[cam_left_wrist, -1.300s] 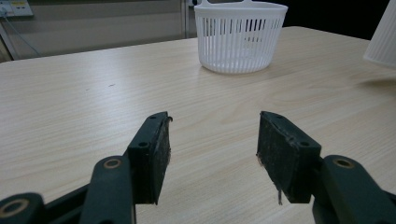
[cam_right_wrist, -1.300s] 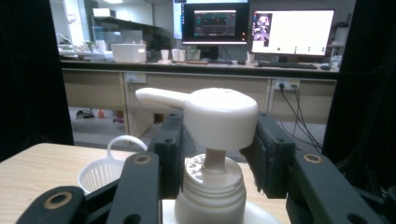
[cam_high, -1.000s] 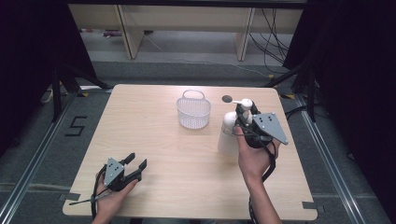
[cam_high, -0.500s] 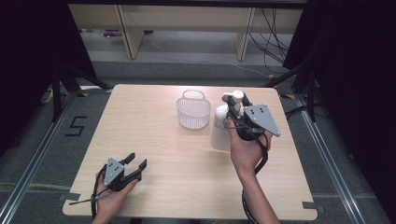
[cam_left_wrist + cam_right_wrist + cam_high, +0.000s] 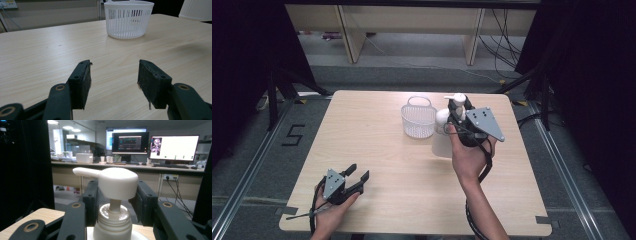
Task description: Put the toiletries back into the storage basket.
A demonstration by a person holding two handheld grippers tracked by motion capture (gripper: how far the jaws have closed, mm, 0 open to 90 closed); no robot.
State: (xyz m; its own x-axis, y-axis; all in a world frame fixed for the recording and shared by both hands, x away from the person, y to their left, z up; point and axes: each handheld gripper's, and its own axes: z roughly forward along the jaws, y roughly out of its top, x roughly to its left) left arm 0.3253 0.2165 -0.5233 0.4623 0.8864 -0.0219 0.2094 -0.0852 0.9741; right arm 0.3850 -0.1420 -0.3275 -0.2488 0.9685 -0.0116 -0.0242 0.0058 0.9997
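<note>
Your right claw (image 5: 113,202) has black jaws with brass-coloured rivets, and the bottle (image 5: 443,140) between them is plain white from pump head to body. Beside that claw stands a white basket (image 5: 418,120), its wall patterned with thin upright slits. On top of the claw sits a grey plate dotted with small dark screws. Your left claw (image 5: 113,85) is black too, with dull dark pads and the same brass rivets. Under both, the desk (image 5: 377,150) is pale wood with fine straight grain.
</note>
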